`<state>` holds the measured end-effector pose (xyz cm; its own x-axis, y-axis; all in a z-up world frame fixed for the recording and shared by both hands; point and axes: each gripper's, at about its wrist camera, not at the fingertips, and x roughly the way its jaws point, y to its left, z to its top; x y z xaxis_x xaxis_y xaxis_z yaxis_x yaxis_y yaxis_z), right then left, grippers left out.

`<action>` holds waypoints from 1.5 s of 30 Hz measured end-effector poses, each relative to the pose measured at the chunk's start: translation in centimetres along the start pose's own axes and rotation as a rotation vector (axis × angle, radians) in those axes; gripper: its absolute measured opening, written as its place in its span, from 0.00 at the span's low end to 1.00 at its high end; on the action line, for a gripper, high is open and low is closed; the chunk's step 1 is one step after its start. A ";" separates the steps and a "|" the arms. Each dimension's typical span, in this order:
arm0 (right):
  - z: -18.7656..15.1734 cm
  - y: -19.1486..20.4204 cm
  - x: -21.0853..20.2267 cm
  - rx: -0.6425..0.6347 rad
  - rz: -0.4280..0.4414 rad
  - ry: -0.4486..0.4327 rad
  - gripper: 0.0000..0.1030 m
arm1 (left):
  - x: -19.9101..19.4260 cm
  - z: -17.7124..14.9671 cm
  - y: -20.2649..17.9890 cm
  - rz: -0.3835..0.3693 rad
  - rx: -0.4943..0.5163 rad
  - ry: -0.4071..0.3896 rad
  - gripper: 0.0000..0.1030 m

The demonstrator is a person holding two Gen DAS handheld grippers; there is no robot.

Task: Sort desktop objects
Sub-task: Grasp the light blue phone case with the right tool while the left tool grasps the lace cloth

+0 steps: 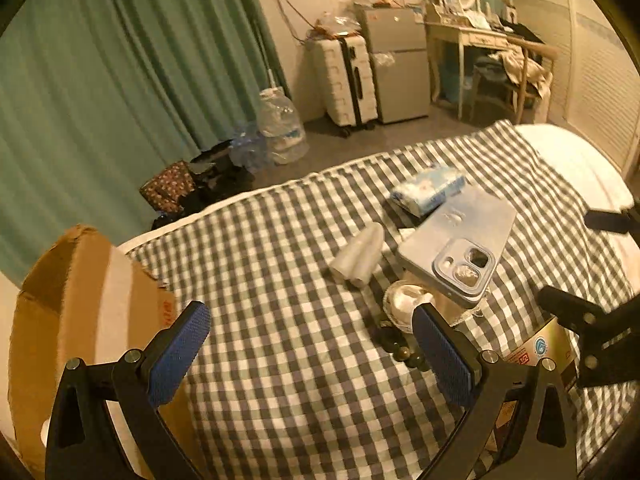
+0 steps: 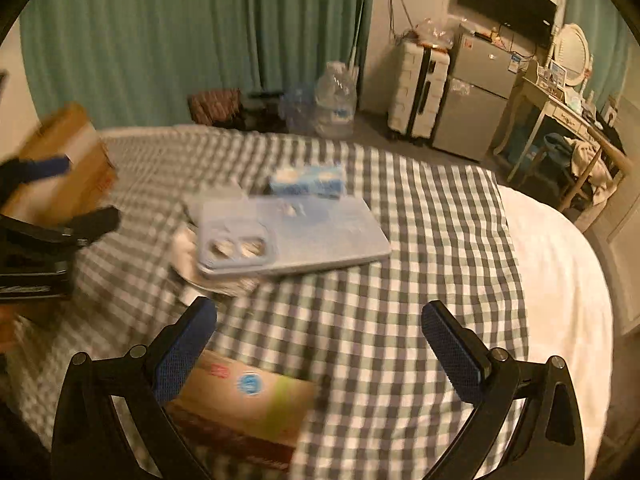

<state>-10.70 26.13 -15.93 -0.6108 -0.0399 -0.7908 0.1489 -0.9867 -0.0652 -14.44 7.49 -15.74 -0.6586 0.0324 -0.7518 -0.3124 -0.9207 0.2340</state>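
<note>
A phone in a pale blue case (image 1: pixel 460 248) lies camera side up on the checked cloth (image 1: pixel 280 360), resting on a white round item (image 1: pixel 402 304). Beyond it is a blue and white tissue pack (image 1: pixel 430 188). To the phone's left lies a white ribbed piece (image 1: pixel 360 258), and dark beads (image 1: pixel 400 352) sit by my left gripper's right finger. My left gripper (image 1: pixel 312 344) is open and holds nothing. My right gripper (image 2: pixel 320 340) is also open over the cloth, short of the phone (image 2: pixel 292 240) and tissue pack (image 2: pixel 308 180). A brown packet (image 2: pixel 240 404) lies under its left finger.
An open cardboard box (image 1: pixel 80 300) stands at the cloth's left edge. The right gripper's black frame (image 1: pixel 592 332) reaches in from the right. On the floor beyond are water jugs (image 1: pixel 280 128), a suitcase (image 1: pixel 348 80), a small fridge (image 1: pixel 400 68) and a desk (image 1: pixel 480 40). The right wrist view is blurred.
</note>
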 end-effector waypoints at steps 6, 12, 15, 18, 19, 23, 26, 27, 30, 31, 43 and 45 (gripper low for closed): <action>0.4 0.0 2.9 -0.136 -0.066 0.010 1.00 | 2.2 0.2 -1.7 -0.061 0.028 0.035 1.00; 0.5 0.7 5.8 -0.282 -0.058 0.012 0.99 | 4.8 0.1 -3.0 -0.106 0.046 0.093 1.00; 0.8 0.8 7.1 -0.336 -0.060 0.016 0.92 | 5.7 0.0 -3.3 -0.107 0.046 0.121 1.00; 1.4 0.2 8.1 -0.340 -0.030 0.011 0.57 | 6.2 -0.1 -3.6 -0.126 0.042 0.127 1.00; 1.5 0.0 8.4 -0.331 -0.017 0.016 0.49 | 6.4 0.0 -3.7 -0.127 0.039 0.126 1.00; 1.6 -0.7 8.1 -0.306 0.005 -0.003 0.34 | 6.7 0.5 -3.9 -0.139 0.011 0.104 1.00; 2.4 -1.9 7.3 -0.228 0.078 -0.022 0.21 | 7.0 0.7 -4.2 -0.169 -0.014 0.096 1.00; 2.7 -2.3 7.0 -0.198 0.102 -0.028 0.17 | 7.0 0.7 -4.4 -0.176 -0.018 0.093 1.00; 3.0 -3.0 6.2 -0.151 0.145 -0.043 0.12 | 6.9 0.8 -4.7 -0.186 -0.028 0.079 1.00; 3.1 -3.1 6.0 -0.139 0.159 -0.046 0.12 | 6.9 0.9 -4.8 -0.191 -0.032 0.076 1.00; 3.7 -4.6 4.1 -0.024 0.233 -0.081 0.09 | 6.5 0.9 -5.0 -0.265 -0.069 0.107 0.23; 3.7 -4.6 3.9 -0.016 0.240 -0.084 0.09 | 5.9 1.1 -4.6 -0.275 -0.081 0.097 0.19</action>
<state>-16.67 29.96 -16.48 -0.6188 -0.2863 -0.7315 0.3094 -0.9448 0.1080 -17.65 12.38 -20.58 -0.4874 0.2512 -0.8363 -0.4121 -0.9105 -0.0334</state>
